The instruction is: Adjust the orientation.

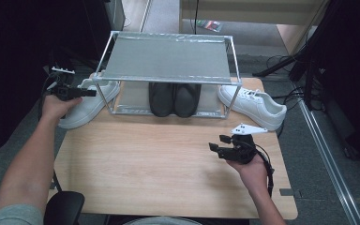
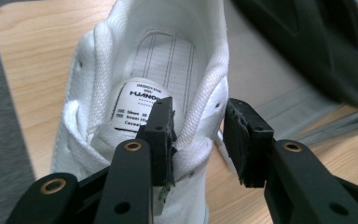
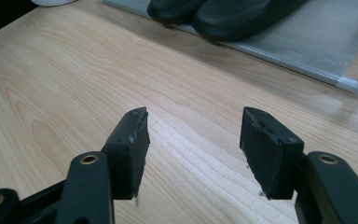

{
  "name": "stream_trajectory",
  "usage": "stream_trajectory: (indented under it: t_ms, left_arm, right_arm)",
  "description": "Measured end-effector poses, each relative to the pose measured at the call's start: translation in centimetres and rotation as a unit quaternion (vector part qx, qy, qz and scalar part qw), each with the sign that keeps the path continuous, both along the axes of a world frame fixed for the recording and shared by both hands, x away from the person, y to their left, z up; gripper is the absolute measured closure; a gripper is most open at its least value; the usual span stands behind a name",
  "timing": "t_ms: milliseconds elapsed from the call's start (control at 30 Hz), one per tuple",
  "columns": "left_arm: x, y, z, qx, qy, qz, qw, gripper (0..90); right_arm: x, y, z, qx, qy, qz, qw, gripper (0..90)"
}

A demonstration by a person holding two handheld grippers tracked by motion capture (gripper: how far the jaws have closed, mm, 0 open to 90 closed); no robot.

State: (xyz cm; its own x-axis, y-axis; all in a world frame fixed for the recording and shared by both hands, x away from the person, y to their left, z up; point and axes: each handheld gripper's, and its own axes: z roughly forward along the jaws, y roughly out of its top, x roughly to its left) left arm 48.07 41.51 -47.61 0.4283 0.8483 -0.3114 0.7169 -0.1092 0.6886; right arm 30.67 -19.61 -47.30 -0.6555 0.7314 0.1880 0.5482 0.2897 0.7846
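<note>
Our left tongs (image 2: 198,135) straddle the padded heel collar of the white lace-up leather sneaker (image 2: 135,93): one jaw sits inside the shoe opening over the printed insole label, the other outside the collar wall. The jaws are part-way in, and we cannot see the outer pad pressing yet, so we read them as open around the collar, not clamped. That sneaker (image 1: 86,101) lies at the left end of the pale wooden tabletop (image 1: 168,164), just beside the left leg of the silver two-tier metal shoe rack (image 1: 168,58).

To do this grip well, we judge that the inner jaw should go deeper past the soft rim, so both pads bite on firm collar wall rather than padding that could slip. We should close squarely, then lift heel-first, keeping clear of the rack leg.

Our right tongs (image 3: 193,135) hang open over bare wood, holding nothing. Beyond them a pair of black shoes (image 1: 173,98) sits on the rack's lower shelf, and a second white sneaker (image 1: 255,105) lies at the rack's right end.
</note>
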Motion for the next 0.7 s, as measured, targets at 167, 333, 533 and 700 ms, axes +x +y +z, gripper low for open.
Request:
stream_trajectory:
  t_ms: [167,333,533,700]
  left_arm:
    - [-0.2,-0.1,-0.2,-0.001,-0.008,-0.006,1.0,68.2]
    - [-0.4,-0.2,0.0,0.018,-0.011,-0.009,0.9997,77.9]
    - [-0.2,-0.6,0.5,0.026,0.008,-0.015,0.9995,82.8]
    - [-0.2,-1.0,0.9,0.032,0.017,-0.003,0.9993,83.4]
  right_arm:
    - [0.1,0.1,-0.2,-0.001,0.002,0.001,1.0,43.5]
    - [0.1,0.3,-0.2,-0.001,0.002,0.002,1.0,43.3]
    - [0.2,0.1,-0.1,0.004,0.001,0.002,1.0,43.2]
    - [0.3,0.1,-0.1,0.005,0.001,0.002,1.0,43.0]
